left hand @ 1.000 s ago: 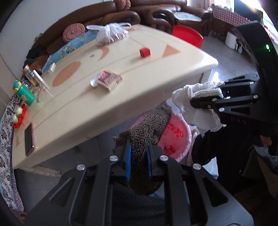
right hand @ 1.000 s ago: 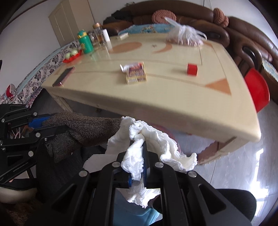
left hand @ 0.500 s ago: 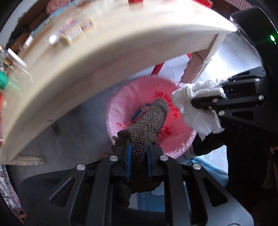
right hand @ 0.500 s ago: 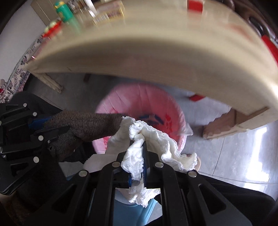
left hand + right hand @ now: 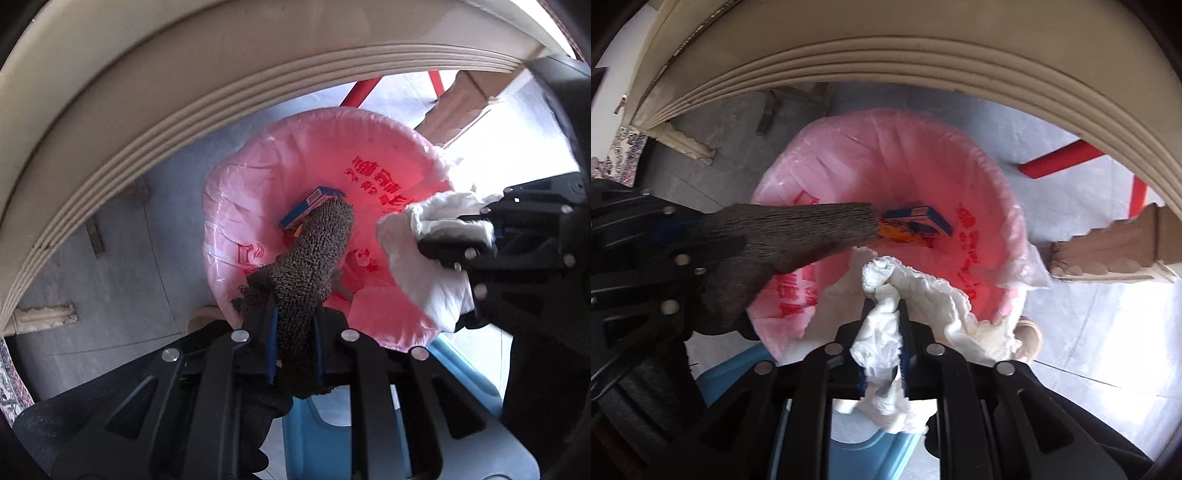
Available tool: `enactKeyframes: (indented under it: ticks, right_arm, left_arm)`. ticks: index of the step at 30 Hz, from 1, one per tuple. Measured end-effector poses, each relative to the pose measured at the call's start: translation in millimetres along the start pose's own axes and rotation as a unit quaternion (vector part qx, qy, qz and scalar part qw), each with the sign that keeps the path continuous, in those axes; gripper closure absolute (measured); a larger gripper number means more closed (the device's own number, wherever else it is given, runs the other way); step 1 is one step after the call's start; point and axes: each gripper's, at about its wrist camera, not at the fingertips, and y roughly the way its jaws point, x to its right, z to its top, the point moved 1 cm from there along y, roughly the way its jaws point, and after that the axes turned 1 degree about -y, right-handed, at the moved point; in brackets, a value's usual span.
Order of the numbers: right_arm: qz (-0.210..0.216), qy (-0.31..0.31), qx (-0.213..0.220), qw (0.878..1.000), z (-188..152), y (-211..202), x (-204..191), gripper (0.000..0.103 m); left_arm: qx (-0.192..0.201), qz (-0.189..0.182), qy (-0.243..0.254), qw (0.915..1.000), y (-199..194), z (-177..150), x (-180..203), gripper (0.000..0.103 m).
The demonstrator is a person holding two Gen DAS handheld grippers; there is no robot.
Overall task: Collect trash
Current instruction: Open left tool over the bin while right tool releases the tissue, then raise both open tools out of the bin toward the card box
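My left gripper (image 5: pixel 293 317) is shut on a brown knitted sock (image 5: pixel 314 251), which sticks out over a bin lined with a pink bag (image 5: pixel 258 177). The sock also shows in the right wrist view (image 5: pixel 798 236), crossing over the pink-lined bin (image 5: pixel 886 147). My right gripper (image 5: pixel 882 310) is shut on a crumpled white tissue (image 5: pixel 923 295), held over the bin's near rim; the tissue also shows at the right of the left wrist view (image 5: pixel 432 254). A blue and orange carton (image 5: pixel 916 221) lies inside the bin.
The beige table edge (image 5: pixel 147 103) arches close above the bin. A carved table leg (image 5: pixel 1108 251) and red chair legs (image 5: pixel 1067 158) stand to the right. A blue plastic stool (image 5: pixel 332 424) is below the grippers. The floor is grey tile.
Both grippers have dropped from above the tabletop to below its edge and tilted down over the pink bin, each still holding its item.
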Motion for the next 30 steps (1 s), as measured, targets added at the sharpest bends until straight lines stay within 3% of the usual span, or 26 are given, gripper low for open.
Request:
enactKeyframes:
  ticks: [1, 3, 5, 7, 8, 13, 17, 22, 26, 30]
  right_arm:
    - [0.002, -0.002, 0.002, 1.0, 1, 0, -1, 0.072]
    - [-0.003, -0.004, 0.009, 1.0, 2, 0, -2, 0.045]
    - [-0.009, -0.007, 0.02, 1.0, 2, -2, -3, 0.04]
    - [-0.009, -0.01, 0.025, 1.0, 3, -5, -4, 0.04]
    - [-0.012, -0.009, 0.028, 0.999, 3, -7, -3, 0.04]
    - [-0.007, 0.011, 0.045, 0.999, 2, -27, 4, 0.04]
    - [-0.008, 0.019, 0.084, 0.996, -1, -66, 1, 0.04]
    - [-0.014, 0.006, 0.148, 0.989, -11, -147, -18, 0.04]
    - [-0.022, -0.005, 0.205, 0.979, -9, -217, -33, 0.04]
    - [-0.031, 0.005, 0.267, 0.963, 7, -287, -38, 0.03]
  left_arm:
    - [0.0, 0.001, 0.001, 1.0, 0, 2, 0, 0.086]
    - [0.015, 0.013, 0.005, 0.9998, -4, 5, 0, 0.084]
    - [0.038, 0.02, 0.015, 0.999, -14, 7, 3, 0.07]
    - [0.05, 0.024, 0.021, 0.9982, -19, 7, 5, 0.054]
    - [0.053, 0.025, 0.024, 0.998, -21, 7, 6, 0.052]
    - [0.056, 0.019, 0.014, 0.9982, -35, -2, -3, 0.052]
    - [0.082, 0.018, -0.015, 0.9963, -77, -8, -15, 0.052]
    - [0.137, -0.003, -0.073, 0.9878, -155, -14, -38, 0.038]
    - [0.176, 0.011, -0.117, 0.9773, -220, -2, -56, 0.036]
    - [0.205, 0.025, -0.159, 0.9654, -271, 14, -73, 0.03]
